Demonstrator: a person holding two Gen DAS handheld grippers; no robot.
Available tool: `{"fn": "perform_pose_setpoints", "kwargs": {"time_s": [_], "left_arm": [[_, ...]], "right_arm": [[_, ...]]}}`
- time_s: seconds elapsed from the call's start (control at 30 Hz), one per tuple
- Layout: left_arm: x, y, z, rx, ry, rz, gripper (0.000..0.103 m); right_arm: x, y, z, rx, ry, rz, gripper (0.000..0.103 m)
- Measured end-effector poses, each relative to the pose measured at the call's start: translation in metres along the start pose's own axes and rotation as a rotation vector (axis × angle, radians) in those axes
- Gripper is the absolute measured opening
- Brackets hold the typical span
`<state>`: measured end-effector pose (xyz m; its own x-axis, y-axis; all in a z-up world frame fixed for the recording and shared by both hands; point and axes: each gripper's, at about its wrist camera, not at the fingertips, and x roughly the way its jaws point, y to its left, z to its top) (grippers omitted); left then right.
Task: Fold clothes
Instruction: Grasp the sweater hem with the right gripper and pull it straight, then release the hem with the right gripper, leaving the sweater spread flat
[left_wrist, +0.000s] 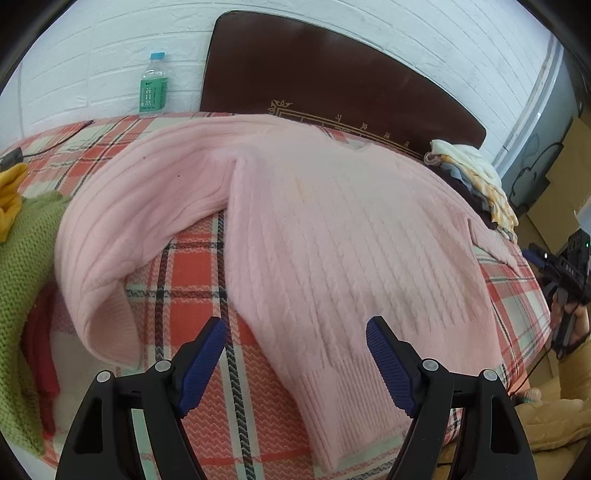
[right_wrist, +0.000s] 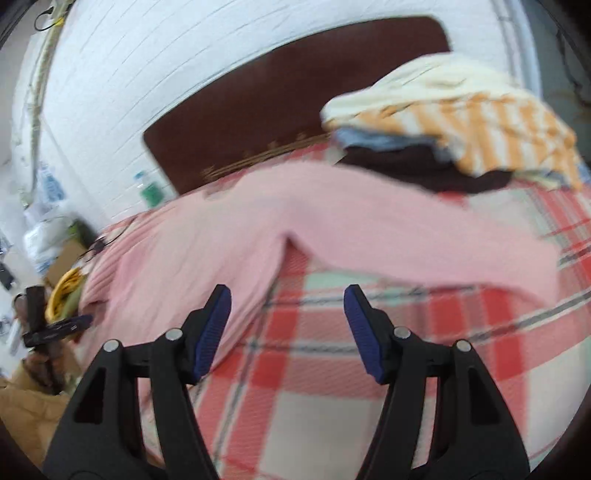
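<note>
A pink cable-knit sweater (left_wrist: 332, 240) lies spread flat on the plaid bed cover (left_wrist: 192, 280), its left sleeve (left_wrist: 122, 236) curving down to the left. My left gripper (left_wrist: 295, 328) is open and empty, just above the sweater's lower left hem. In the right wrist view the sweater (right_wrist: 258, 229) is blurred, with its right sleeve (right_wrist: 443, 243) stretched across the cover. My right gripper (right_wrist: 287, 291) is open and empty, above the plaid cover (right_wrist: 332, 362) near the armpit. The right gripper also shows at the left wrist view's right edge (left_wrist: 565, 273).
A stack of folded clothes (left_wrist: 472, 177) sits at the far right of the bed, also in the right wrist view (right_wrist: 461, 129). Green knitwear (left_wrist: 18, 280), a yellow garment (left_wrist: 11, 192) and a red one (left_wrist: 40, 362) lie left. A water bottle (left_wrist: 153, 85) and a dark headboard (left_wrist: 332, 81) stand behind.
</note>
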<state>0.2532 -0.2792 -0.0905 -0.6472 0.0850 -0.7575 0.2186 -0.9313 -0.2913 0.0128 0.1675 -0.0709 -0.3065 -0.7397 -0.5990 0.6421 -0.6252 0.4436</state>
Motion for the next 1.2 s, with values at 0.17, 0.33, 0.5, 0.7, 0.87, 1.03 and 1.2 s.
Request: {"fn": "perform_pose_setpoints", "kwargs": {"time_s": [0.17, 0.33, 0.5, 0.7, 0.87, 1.03, 1.2], "left_arm": [[-0.001, 0.005, -0.01, -0.023, 0.002, -0.035, 0.08], [0.002, 0.007, -0.024, -0.034, 0.022, -0.102, 0.08], [0.015, -0.003, -0.029, -0.019, 0.032, -0.154, 0.08], [0.024, -0.017, -0.029, 0.01, 0.014, -0.18, 0.087], [0.027, -0.021, -0.026, 0.027, 0.026, -0.151, 0.085], [0.025, -0.02, -0.026, 0.029, 0.051, -0.118, 0.022], [0.004, -0.017, -0.023, 0.018, 0.02, -0.157, 0.022]], "right_arm": [[0.055, 0.047, -0.052, 0.057, 0.135, 0.144, 0.065], [0.071, 0.081, -0.076, 0.036, 0.132, 0.132, 0.065], [0.08, 0.095, -0.079, 0.028, 0.102, 0.116, 0.077], [0.087, 0.108, -0.089, 0.014, 0.052, 0.074, 0.079], [0.095, 0.094, -0.09, 0.097, 0.099, 0.114, 0.023], [0.077, 0.096, -0.078, 0.071, 0.093, 0.106, 0.022], [0.038, 0.107, -0.06, 0.007, 0.033, 0.096, 0.007]]}}
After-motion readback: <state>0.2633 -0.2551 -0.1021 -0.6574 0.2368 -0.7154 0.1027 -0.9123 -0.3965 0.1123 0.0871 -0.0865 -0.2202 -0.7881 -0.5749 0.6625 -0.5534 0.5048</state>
